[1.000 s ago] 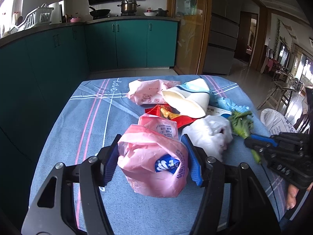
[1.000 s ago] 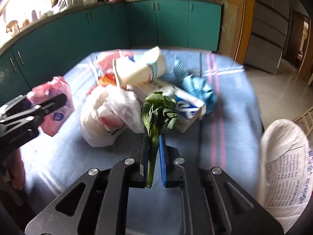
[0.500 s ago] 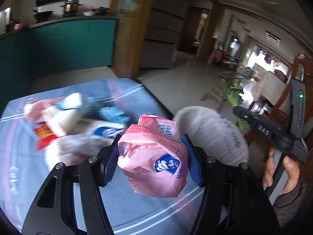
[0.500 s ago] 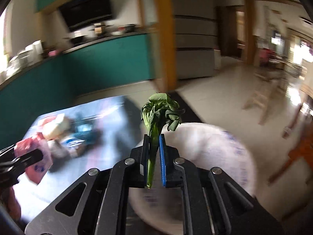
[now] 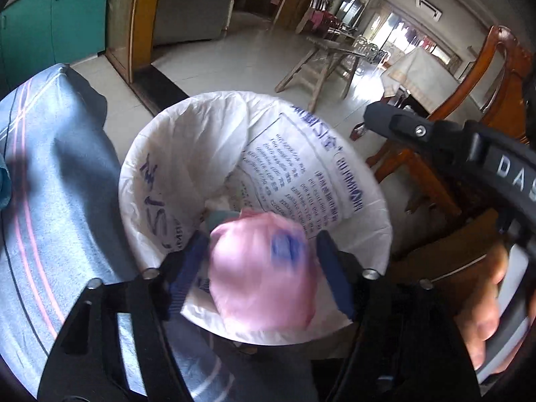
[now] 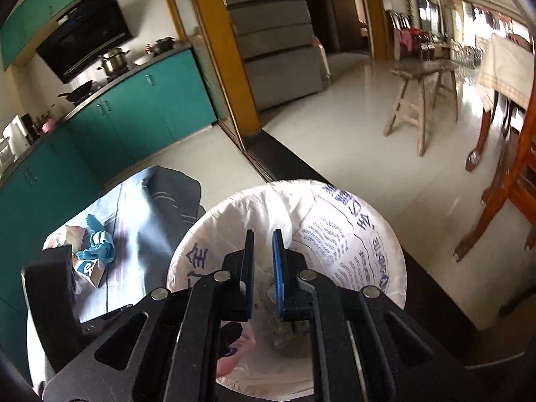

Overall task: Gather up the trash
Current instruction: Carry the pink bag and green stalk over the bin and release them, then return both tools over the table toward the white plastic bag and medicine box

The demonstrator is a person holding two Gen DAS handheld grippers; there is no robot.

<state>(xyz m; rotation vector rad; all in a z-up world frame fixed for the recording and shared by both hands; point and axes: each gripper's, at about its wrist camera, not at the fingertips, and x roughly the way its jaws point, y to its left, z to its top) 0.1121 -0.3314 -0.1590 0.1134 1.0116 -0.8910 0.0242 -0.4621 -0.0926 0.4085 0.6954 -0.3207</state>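
Note:
A white printed bin bag point(image 5: 201, 127) stands open beside the blue-clothed table point(image 5: 50, 184). My left gripper point(image 5: 259, 264) hangs over its mouth with jaws opening. The blurred pink plastic bag point(image 5: 261, 274) sits between the blue pads with a gap on each side. My right gripper point(image 6: 263, 251) is over the same bin bag point(image 6: 368, 234), its pads close together with nothing between them. The green leafy vegetable point(image 6: 289, 326) lies down inside the bin. The right gripper point(image 5: 372, 115) also shows at the right of the left wrist view, held by a hand point(image 5: 482, 321).
More trash stays on the table point(image 6: 144, 221): a blue crumpled piece point(image 6: 97, 248) and a carton point(image 6: 88, 269). A wooden chair point(image 5: 502, 77) stands right of the bin, a wooden stool point(image 6: 418, 100) on the tiled floor beyond. Teal cabinets point(image 6: 134, 117) line the far wall.
Both grippers swung from the table to above the bin. The vegetable has left the right gripper and lies in the bin. The left jaws have widened off the pink bag.

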